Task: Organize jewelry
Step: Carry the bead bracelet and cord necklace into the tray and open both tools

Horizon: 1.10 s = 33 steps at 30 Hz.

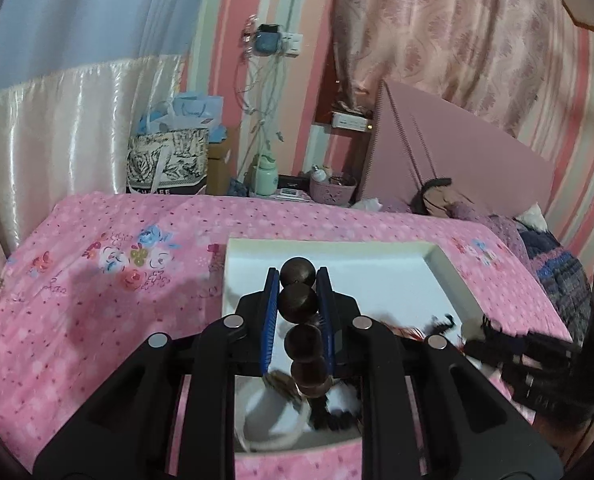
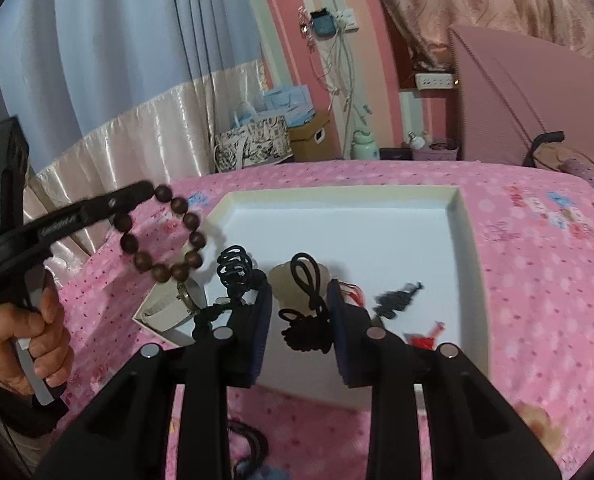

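My left gripper (image 1: 298, 288) is shut on a dark wooden bead bracelet (image 1: 299, 300) and holds it above the white tray (image 1: 437, 258). In the right wrist view the bracelet (image 2: 161, 236) hangs from the left gripper (image 2: 147, 191) over the tray's left edge (image 2: 217, 208). My right gripper (image 2: 299, 298) is open above the tray, its fingers either side of a black knotted cord (image 2: 309, 308) with a pale pendant (image 2: 281, 280). Another black cord (image 2: 235, 268), a dark tassel (image 2: 397, 298) and a red piece (image 2: 421, 338) lie in the tray.
The tray lies on a pink flowered bedspread (image 2: 537, 280). A small white box (image 2: 169, 308) sits at the tray's left corner. Bags (image 1: 169, 160), a bottle (image 1: 265, 176) and a basket (image 1: 331, 192) stand behind the bed. A doll (image 1: 441, 200) lies at the pink headboard (image 1: 457, 144).
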### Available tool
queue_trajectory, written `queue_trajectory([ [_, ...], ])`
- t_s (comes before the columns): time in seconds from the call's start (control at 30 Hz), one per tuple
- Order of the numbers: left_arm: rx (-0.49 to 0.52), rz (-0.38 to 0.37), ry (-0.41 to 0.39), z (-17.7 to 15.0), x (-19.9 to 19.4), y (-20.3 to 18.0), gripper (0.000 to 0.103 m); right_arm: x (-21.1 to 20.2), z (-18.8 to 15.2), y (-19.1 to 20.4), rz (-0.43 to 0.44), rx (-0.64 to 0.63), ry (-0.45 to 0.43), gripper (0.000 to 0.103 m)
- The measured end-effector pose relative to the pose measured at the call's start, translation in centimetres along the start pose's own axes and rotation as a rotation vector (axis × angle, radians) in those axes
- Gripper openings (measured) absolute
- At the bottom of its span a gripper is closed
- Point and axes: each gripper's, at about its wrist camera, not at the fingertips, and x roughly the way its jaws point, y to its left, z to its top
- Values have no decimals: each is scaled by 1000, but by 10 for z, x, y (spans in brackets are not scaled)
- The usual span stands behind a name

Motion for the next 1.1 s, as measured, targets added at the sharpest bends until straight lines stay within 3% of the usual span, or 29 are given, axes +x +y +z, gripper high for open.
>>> queue_trajectory([
  [0.27,-50,-2,100,-13,67,25,17,43,-16,7,20,-22,78,28],
  [0.63,-82,42,159,-31,89,36,18,66,-29,3,-9,-37,155,29],
  [0.97,-88,26,150,-31,82,40,41,68,-31,4,-6,-42,144,30],
  [1.07,-73,52,125,-28,71,37,57,64,-31,1,14,-31,124,35],
  [1.1,-58,71,121,-26,68,36,58,62,-30,0,15,-27,116,36],
])
